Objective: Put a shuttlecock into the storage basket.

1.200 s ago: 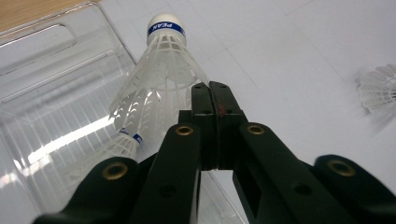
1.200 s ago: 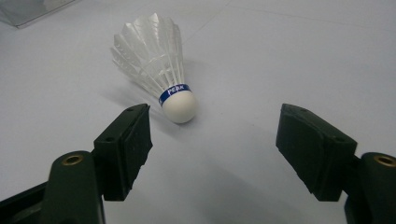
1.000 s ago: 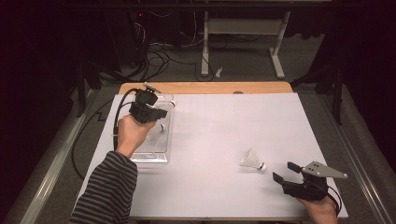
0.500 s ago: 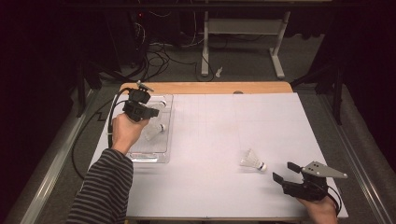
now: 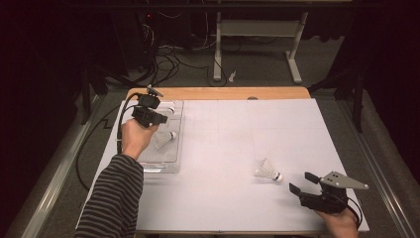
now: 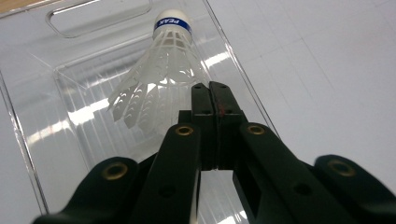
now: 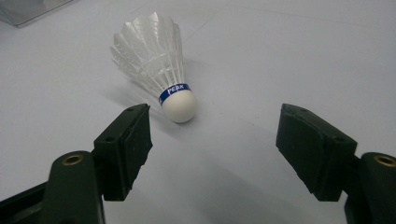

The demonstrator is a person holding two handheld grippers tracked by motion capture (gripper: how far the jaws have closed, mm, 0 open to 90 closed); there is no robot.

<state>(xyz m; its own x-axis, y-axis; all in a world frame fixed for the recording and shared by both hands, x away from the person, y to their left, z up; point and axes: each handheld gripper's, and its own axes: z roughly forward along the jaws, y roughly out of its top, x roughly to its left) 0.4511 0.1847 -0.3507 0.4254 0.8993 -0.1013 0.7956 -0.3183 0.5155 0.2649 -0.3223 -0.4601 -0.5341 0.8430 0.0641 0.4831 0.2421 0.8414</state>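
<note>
High view: white sheet-covered table with a bare wooden strip along its far edge; clear plastic rectangular tray near the left side, long axis running away from the person. Left gripper, black, held in the hand of a striped-sleeved arm, hangs over the tray's far half, its black cable looping off to the left. One white feathered shuttlecock with a blue band at its cork lies on its side inside the tray, just beside that gripper. Second white feathered shuttlecock, same blue band, lies on the bare sheet toward the near right, cork pointing at the right gripper, which sits near it at the table's near right corner and carries a grey three-cornered plate. Left gripper view: jaws pressed together with nothing between them, tips over the skirt of the tray's shuttlecock, whether touching cannot be told. Right gripper view: jaws wide apart, second shuttlecock ahead of them, untouched.
</note>
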